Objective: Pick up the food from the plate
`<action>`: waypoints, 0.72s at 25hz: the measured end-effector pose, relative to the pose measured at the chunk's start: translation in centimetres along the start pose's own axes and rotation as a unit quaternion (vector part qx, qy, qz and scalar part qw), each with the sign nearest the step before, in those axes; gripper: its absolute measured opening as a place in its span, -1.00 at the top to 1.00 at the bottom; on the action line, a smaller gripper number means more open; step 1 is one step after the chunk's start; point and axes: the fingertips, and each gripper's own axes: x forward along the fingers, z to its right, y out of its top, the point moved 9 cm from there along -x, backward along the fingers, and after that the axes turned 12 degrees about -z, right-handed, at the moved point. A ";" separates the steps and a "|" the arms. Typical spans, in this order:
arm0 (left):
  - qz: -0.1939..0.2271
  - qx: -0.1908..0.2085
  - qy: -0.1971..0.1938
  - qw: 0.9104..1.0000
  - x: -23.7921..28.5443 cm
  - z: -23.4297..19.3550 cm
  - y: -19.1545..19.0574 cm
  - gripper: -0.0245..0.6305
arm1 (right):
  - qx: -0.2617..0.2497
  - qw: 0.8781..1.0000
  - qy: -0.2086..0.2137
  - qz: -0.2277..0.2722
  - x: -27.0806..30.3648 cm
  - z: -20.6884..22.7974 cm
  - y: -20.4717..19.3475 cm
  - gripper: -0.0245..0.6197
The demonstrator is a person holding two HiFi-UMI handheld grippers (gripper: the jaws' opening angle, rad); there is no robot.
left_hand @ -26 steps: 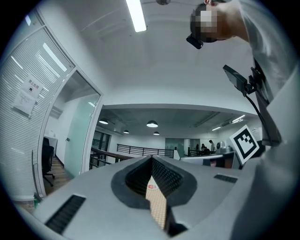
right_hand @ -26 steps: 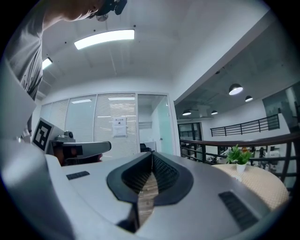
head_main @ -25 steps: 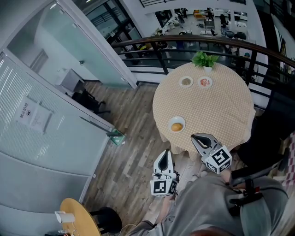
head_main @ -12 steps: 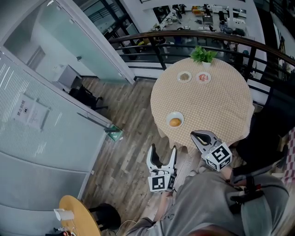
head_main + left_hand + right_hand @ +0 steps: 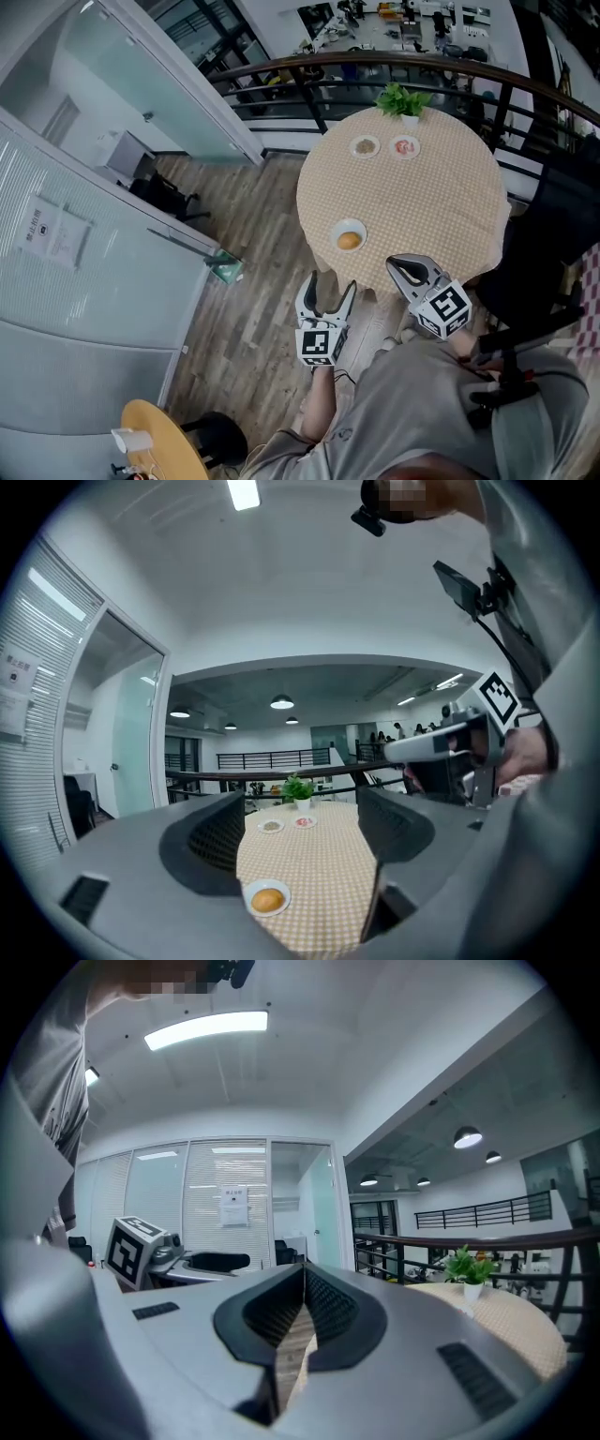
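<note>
Head view steeply down on bench [image 5: 427, 202]; left gripper view level across it; right gripper view skims edge; plant [image 5: 403, 97] shared.

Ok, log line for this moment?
left gripper: jaws just opened, empty | right gripper: shut, empty | bun: on plate, untouched | phase: approach

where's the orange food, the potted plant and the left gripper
orange food [image 5: 349, 241], head view, on its middle
potted plant [image 5: 403, 97], head view, on its leaves
left gripper [image 5: 333, 282], head view, midway between its open fingertips
</note>
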 end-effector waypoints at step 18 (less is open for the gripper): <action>-0.173 0.236 -0.057 0.954 14.7 -5.0 -6.3 -0.25 | 0.012 0.998 -0.066 -0.012 -1.9 2.1 -1.4 0.87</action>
